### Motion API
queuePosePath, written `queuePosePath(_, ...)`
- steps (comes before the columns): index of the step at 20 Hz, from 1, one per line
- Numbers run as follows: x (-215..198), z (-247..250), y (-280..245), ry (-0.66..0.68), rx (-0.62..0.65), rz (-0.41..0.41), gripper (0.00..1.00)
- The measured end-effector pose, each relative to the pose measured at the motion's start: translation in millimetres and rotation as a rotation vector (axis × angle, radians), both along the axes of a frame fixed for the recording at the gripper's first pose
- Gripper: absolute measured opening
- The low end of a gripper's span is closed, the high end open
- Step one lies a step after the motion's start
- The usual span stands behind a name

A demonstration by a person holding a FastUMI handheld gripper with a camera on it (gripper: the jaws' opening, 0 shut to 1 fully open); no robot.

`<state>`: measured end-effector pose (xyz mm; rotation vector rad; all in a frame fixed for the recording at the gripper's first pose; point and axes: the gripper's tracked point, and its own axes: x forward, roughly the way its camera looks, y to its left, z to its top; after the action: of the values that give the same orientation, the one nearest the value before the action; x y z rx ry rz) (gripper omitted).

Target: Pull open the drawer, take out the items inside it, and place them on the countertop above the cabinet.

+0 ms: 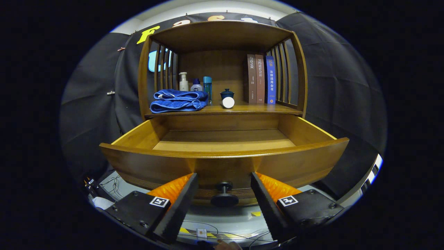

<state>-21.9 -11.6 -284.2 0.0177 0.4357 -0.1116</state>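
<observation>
gripper [224,194] released, fingers astride knob [224,194] (no contact) | drawer [222,163] fully out

Three books on the desk carry Chinese spine titles: the left brown book [252,78] reads 乌合之众, the blue book [270,80] 法律适用全书, the middle book [260,78] too blurred to be sure, while each finger [159,201] of the spread claw [223,175] bears a square coded marker, unreadable as text.

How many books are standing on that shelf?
3: two brown books, then a blue book, upright together on the countertop, right of the teacup. None look hidden.
</observation>
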Motion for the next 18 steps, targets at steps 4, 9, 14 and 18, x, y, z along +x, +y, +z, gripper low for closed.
queuePosePath(4, 11, -1, -1, 0.011, 0.003, 0.003, 0.99)
queuePosePath(9, 44, 4, -3, 0.001, 0.022, 0.005, 0.99)
queuePosePath(14, 78, 6, -6, -0.014, 0.049, 0.004, 0.99)
queuePosePath(18, 109, 0, -11, -0.016, 0.060, 0.007, 0.99)
